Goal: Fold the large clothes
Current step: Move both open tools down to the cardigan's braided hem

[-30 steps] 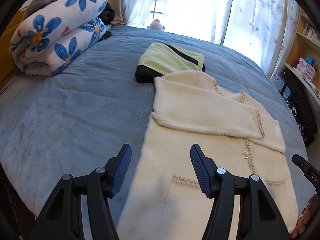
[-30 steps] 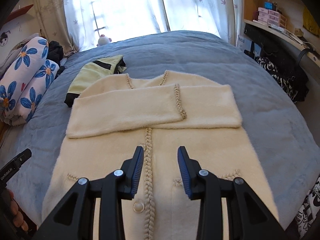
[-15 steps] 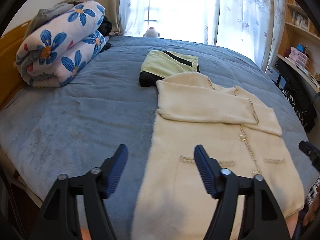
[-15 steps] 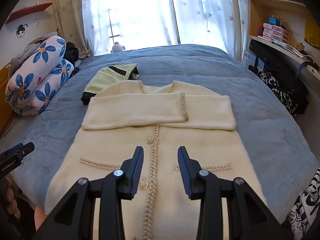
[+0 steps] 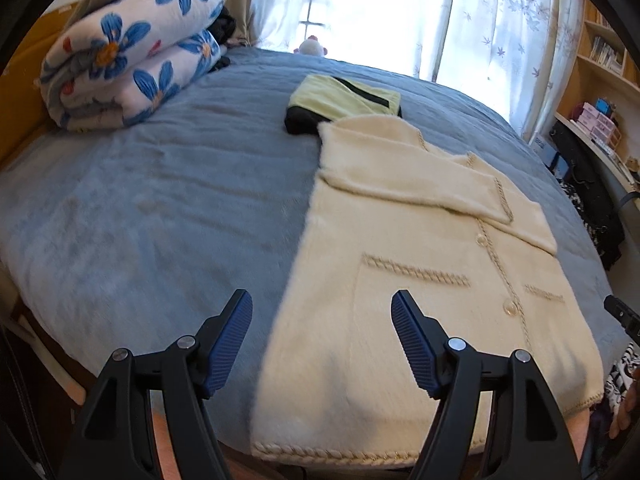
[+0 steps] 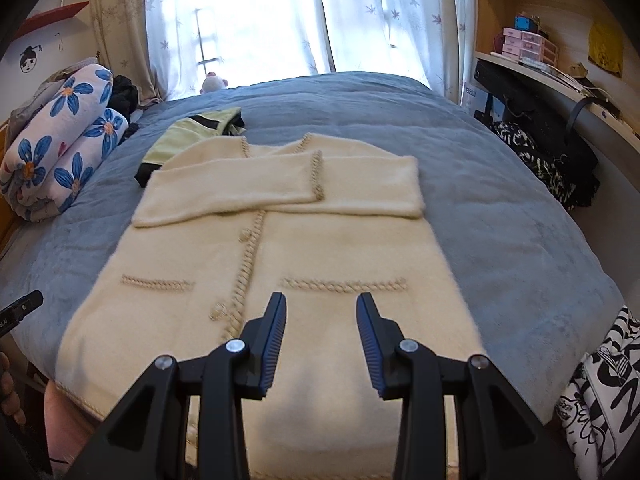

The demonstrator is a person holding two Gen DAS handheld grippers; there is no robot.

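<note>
A cream fuzzy cardigan (image 5: 420, 248) (image 6: 280, 240) lies flat on the blue bed cover (image 5: 160, 200) (image 6: 500, 216), both sleeves folded across its chest and its hem at the near bed edge. My left gripper (image 5: 322, 336) is open and empty, above the cardigan's lower left edge. My right gripper (image 6: 321, 336) is open and empty, above the middle of the hem area.
A folded yellow-and-black garment (image 5: 344, 100) (image 6: 192, 132) touches the cardigan's far shoulder. A rolled floral quilt (image 5: 132, 52) (image 6: 60, 140) lies at the far left. Shelves and a desk (image 6: 560, 80) stand to the right. A black-and-white cloth (image 6: 600, 392) hangs at the near right.
Both grippers have pulled back toward the near bed edge, so the cardigan's hem has come into view. The left jaws have opened wider. The cardigan has not moved.
</note>
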